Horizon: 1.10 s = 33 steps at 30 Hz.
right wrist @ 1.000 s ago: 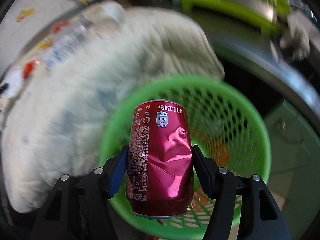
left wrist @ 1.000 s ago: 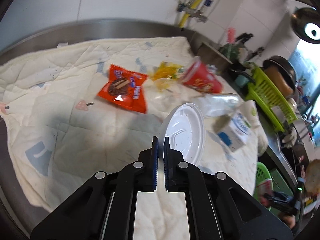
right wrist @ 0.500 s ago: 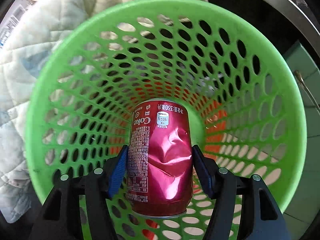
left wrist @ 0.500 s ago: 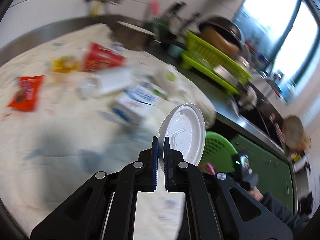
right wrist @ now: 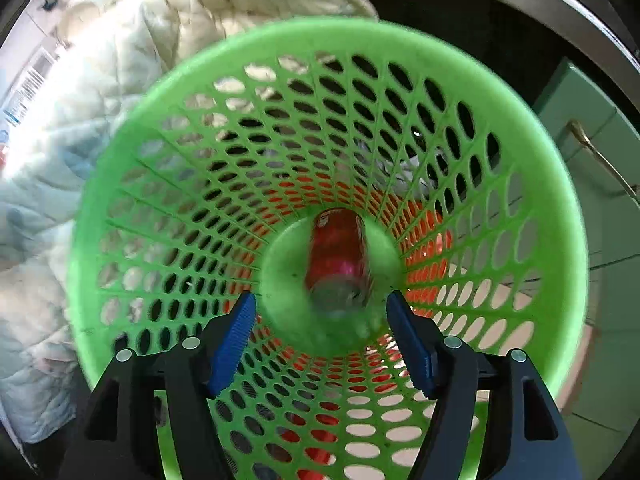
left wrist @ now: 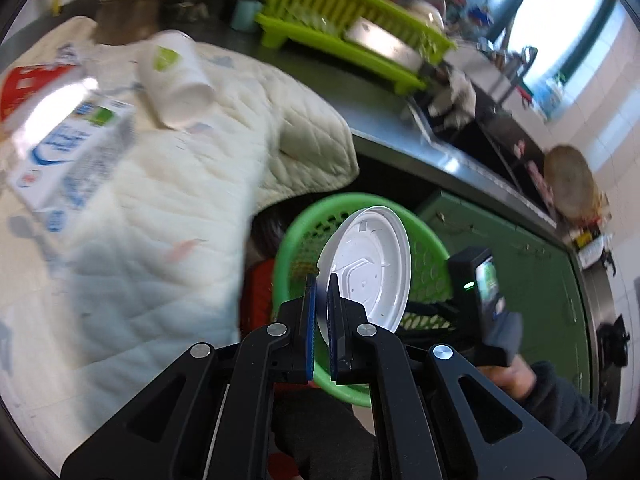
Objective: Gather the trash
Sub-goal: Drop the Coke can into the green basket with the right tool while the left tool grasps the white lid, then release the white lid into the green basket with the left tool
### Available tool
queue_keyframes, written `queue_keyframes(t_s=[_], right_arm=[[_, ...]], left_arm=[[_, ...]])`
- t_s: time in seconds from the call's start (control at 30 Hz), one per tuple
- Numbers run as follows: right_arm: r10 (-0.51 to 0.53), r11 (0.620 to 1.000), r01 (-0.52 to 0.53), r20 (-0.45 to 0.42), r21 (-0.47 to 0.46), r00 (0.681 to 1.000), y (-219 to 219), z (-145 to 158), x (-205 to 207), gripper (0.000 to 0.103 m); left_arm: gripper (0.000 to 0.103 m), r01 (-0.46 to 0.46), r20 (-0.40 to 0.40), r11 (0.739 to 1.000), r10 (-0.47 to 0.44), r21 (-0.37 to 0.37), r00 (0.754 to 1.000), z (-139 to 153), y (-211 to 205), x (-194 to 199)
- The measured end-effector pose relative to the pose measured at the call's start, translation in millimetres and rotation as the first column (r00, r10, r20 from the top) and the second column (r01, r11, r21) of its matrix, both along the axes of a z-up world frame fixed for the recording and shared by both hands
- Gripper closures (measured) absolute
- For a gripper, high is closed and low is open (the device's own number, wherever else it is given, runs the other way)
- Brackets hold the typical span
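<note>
My left gripper is shut on the edge of a white plastic lid and holds it above the green mesh basket. My right gripper is open over the mouth of the same basket. A dented red Coke can lies blurred at the basket's bottom, apart from the pads. The right gripper's body shows in the left wrist view beside the basket.
A quilted white cloth covers the counter, carrying a milk carton, a white paper cup and a red wrapper. A lime dish rack stands behind. Green cabinet doors are beside the basket.
My right gripper has opened and the Coke can has dropped to the basket's bottom. My left gripper has swung right with the lid, from over the cloth to over the basket.
</note>
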State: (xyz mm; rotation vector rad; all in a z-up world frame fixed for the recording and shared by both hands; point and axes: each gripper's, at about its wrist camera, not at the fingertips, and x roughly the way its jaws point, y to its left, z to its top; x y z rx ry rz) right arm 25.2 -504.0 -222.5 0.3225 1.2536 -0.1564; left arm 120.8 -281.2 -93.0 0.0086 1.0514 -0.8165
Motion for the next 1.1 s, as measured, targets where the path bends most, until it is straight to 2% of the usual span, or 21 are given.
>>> queue_keyframes(t_s=[0.17, 0.47, 0.5, 0.53, 0.57, 0.63, 0.73, 0.9, 1.1], right_arm=[[0.003, 0.999, 0.001, 0.087, -0.037, 0.996, -7.2, 40.6, -23.5, 0.032], [0.013, 0.99, 0.017, 0.217, -0.137, 0.976, -12.8, 113.1, -59.5, 0.028], [0.013, 0.99, 0.02, 0.23, -0.14, 0.973, -13.0, 120.3, -62.3, 0.028], [0.015, 0.989, 0.02, 0.243, -0.143, 0.97, -11.4, 127.9, -66.1, 0.027], [0.019, 0.989, 0.019, 0.253, -0.148, 0.967, -9.3, 129.6, -64.0, 0.027], [0.028, 0.987, 0.016, 0.269, -0.162, 0.963, -4.6, 137.8, -66.2, 0.027], [0.048, 0.986, 0.001, 0.287, -0.17, 0.957, 4.6, 151.5, -68.8, 0.027], [0.093, 0.984, -0.041, 0.306, -0.173, 0.948, 26.0, 150.7, -45.1, 0.026], [0.163, 0.981, -0.117, 0.338, -0.155, 0.927, 57.1, 160.0, -10.8, 0.026]], left_arm=[[0.099, 0.037, -0.053, 0.997, -0.033, 0.066, 0.998, -31.1, -32.0, -1.4], [0.097, 0.07, -0.119, 0.99, -0.056, 0.122, 0.991, -66.5, -54.5, -6.7], [0.095, 0.074, -0.12, 0.99, -0.059, 0.123, 0.991, -67.5, -55.9, -7.3], [0.086, 0.077, -0.124, 0.99, -0.062, 0.122, 0.99, -68.2, -56.2, -8.1], [0.072, 0.075, -0.121, 0.99, -0.06, 0.123, 0.991, -67.5, -55.6, -9.3], [0.057, 0.066, -0.098, 0.989, -0.053, 0.132, 0.994, -64.4, -54.8, -11.3], [0.057, 0.061, -0.085, 0.992, -0.051, 0.114, 0.995, -53.7, -48.2, -12.5], [0.057, 0.025, -0.017, 0.995, -0.024, 0.094, 1.0, -26.7, -22.5, -11.6], [0.057, -0.073, 0.066, 0.994, 0.068, 0.076, 0.996, 8.7, 32.0, -1.6]])
